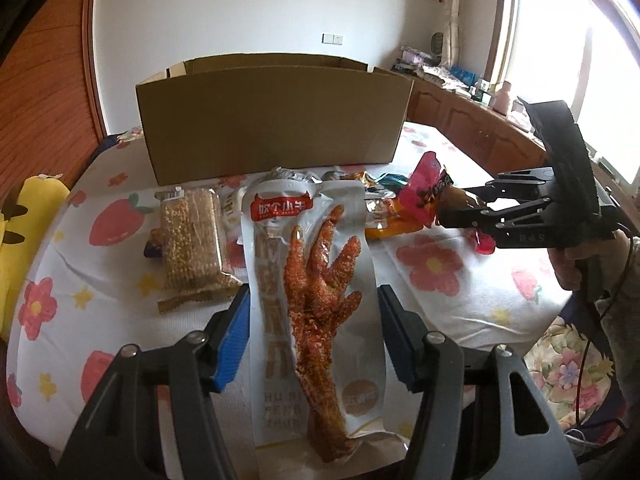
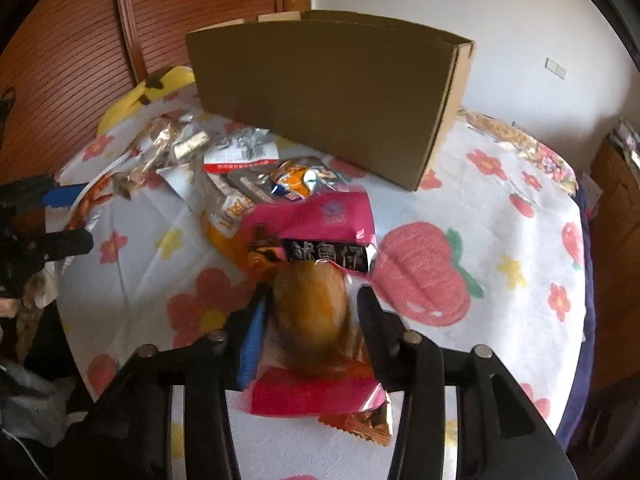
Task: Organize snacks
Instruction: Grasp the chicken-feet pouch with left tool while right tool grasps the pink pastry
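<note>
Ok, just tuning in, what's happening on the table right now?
Snacks are being sorted toward the cardboard box. The left gripper straddles the chicken foot pack lying on the tablecloth, jaws open on either side. The right gripper is shut on the pink squid packet, lifted off the table. More snacks lie piled before the box.

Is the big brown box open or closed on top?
Open. The cardboard box has its top flaps standing up, and the left wrist view shows the far wall's inside. What is inside it cannot be seen.
</note>
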`<state>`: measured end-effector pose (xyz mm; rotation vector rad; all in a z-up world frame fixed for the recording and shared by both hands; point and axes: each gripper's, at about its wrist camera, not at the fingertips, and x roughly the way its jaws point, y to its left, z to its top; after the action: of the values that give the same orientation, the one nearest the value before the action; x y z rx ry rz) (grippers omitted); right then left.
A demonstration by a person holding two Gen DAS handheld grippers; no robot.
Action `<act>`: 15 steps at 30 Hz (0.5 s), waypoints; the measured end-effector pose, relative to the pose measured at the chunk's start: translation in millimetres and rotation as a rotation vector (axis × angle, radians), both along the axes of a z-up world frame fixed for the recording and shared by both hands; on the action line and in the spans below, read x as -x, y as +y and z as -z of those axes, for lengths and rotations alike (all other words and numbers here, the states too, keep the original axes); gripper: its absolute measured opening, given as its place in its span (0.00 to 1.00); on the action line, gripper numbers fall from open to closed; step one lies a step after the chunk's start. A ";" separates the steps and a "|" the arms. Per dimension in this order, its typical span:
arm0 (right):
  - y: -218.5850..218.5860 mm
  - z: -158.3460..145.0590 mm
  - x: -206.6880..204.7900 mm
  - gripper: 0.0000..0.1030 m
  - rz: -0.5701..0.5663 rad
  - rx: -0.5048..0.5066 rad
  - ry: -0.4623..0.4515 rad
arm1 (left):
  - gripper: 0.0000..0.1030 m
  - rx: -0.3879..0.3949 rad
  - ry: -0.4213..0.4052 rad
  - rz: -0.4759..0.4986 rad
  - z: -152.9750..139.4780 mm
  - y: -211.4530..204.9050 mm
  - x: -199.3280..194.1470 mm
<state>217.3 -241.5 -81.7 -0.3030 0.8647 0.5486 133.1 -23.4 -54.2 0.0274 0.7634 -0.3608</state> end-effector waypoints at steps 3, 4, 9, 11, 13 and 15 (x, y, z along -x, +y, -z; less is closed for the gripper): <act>-1.8 -5.1 1.9 0.41 0.013 -0.014 -0.006 | 0.58 0.004 -0.016 -0.001 -4.0 1.1 2.7; -2.0 -6.9 2.9 0.41 0.013 -0.019 -0.004 | 0.58 0.006 -0.020 -0.003 -5.4 0.4 3.7; -3.1 -21.9 12.0 0.41 0.028 -0.046 -0.037 | 0.58 0.018 -0.056 -0.012 -15.7 4.2 7.7; -2.1 -28.9 16.3 0.41 0.033 -0.053 -0.055 | 0.58 0.023 -0.070 -0.015 -20.1 6.1 7.9; -1.7 -35.7 21.2 0.41 0.038 -0.068 -0.070 | 0.58 0.028 -0.085 -0.022 -24.8 9.0 7.0; -1.8 -42.5 26.6 0.41 0.048 -0.081 -0.090 | 0.58 0.033 -0.100 -0.030 -29.3 12.9 5.0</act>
<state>190.7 -243.2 -39.3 -0.2312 0.7586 0.5204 128.1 -10.5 -24.9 0.0028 0.6585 -0.3409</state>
